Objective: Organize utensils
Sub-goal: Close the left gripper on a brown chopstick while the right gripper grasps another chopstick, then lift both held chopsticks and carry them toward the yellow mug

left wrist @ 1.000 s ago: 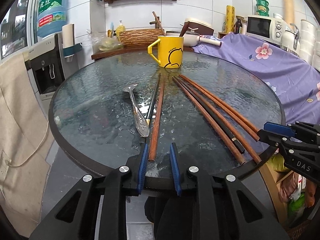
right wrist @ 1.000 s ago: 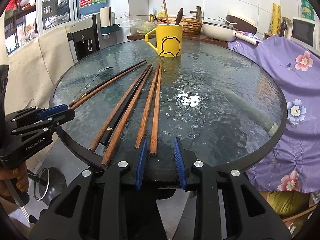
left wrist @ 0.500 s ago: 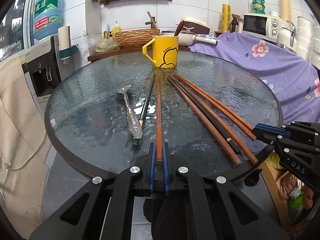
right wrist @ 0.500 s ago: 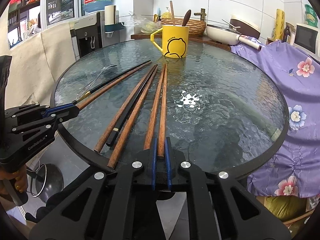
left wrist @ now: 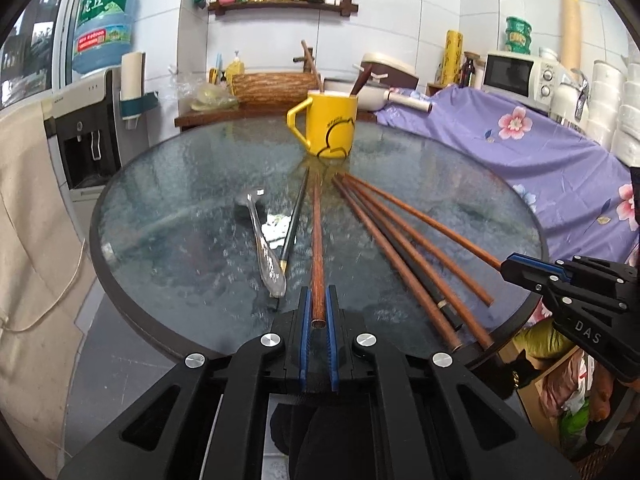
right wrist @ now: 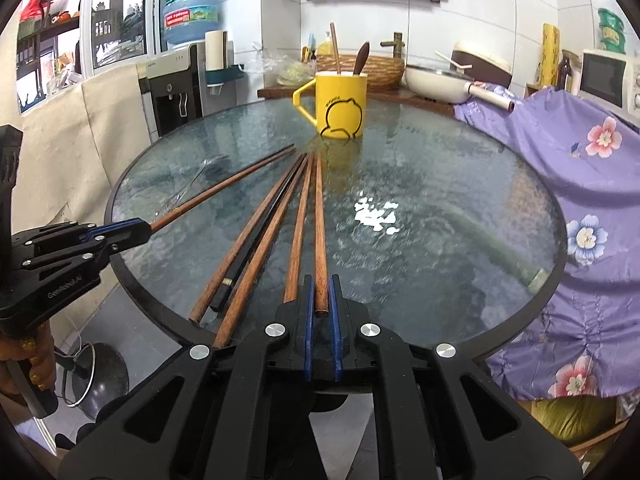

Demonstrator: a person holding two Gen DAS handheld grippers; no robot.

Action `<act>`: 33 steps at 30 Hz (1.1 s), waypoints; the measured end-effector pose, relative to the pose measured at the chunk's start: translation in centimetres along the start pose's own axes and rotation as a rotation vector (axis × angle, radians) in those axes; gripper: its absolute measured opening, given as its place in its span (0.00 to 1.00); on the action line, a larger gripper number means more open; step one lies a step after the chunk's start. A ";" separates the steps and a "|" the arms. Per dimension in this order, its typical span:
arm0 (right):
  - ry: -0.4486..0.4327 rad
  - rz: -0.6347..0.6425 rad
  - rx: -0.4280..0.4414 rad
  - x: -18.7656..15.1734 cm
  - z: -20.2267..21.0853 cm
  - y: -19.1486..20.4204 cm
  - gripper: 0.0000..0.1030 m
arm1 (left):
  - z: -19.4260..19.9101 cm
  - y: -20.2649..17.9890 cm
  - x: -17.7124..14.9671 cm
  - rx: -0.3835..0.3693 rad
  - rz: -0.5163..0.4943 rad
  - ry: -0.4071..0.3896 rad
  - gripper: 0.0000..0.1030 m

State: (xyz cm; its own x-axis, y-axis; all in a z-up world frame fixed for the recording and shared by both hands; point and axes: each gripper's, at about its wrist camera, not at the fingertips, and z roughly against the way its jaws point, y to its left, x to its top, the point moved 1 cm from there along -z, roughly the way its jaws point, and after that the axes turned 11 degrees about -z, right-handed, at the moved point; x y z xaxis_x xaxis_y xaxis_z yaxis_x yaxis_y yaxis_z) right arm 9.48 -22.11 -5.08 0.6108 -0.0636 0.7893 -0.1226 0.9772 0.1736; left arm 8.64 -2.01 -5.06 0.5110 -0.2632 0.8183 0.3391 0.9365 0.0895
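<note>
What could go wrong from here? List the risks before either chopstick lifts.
1. Each hand-held gripper, left and right, pinches its brown chopstick only at the near end; the long free ends may sag or twist.
2. The far tips converge near the yellow mug; a swing could knock it.
3. Neighbouring chopsticks lie close and may drag.

utensils fanned across a round table [left wrist: 120, 208], mug [left wrist: 330, 126] at the far side.

chopsticks [right wrist: 256, 240] spread toward the near rim, tips converging just before the mug; spoon [left wrist: 264, 248] at the left end of the fan, beside a lone chopstick [left wrist: 294, 220]. two utensils upright in the mug. behind the table, a counter with a basket [left wrist: 272, 88]; draped cloth [left wrist: 560, 160] to the right, water dispenser [left wrist: 86, 136] to the left.
</note>
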 end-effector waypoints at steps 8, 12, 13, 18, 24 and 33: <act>-0.079 0.004 -0.002 2.4 2.1 -0.4 0.08 | 2.2 0.6 2.3 -0.001 0.012 -0.091 0.07; -0.119 0.023 -0.001 3.8 3.2 -0.5 0.08 | 3.2 0.9 3.7 0.006 0.003 -0.137 0.07; -0.130 0.030 -0.001 4.2 3.5 -0.4 0.08 | 3.4 1.0 4.0 0.006 0.002 -0.145 0.07; -0.177 0.061 0.006 5.8 4.6 -0.1 0.08 | 4.2 1.6 5.3 0.000 0.005 -0.183 0.07; -0.225 0.092 0.020 7.7 5.5 0.4 0.08 | 5.0 2.0 6.9 -0.001 -0.012 -0.230 0.06; -0.264 0.138 0.032 9.5 5.9 1.1 0.08 | 5.4 2.3 9.5 -0.014 -0.037 -0.288 0.07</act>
State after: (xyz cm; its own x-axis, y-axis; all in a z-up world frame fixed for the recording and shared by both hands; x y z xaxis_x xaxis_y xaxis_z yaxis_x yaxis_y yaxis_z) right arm 10.54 -22.79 6.07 0.3623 0.0149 0.9319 -0.2180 0.9735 0.0691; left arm 9.99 -1.13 6.03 0.2532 -0.2186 0.9424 0.3655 0.9236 0.1160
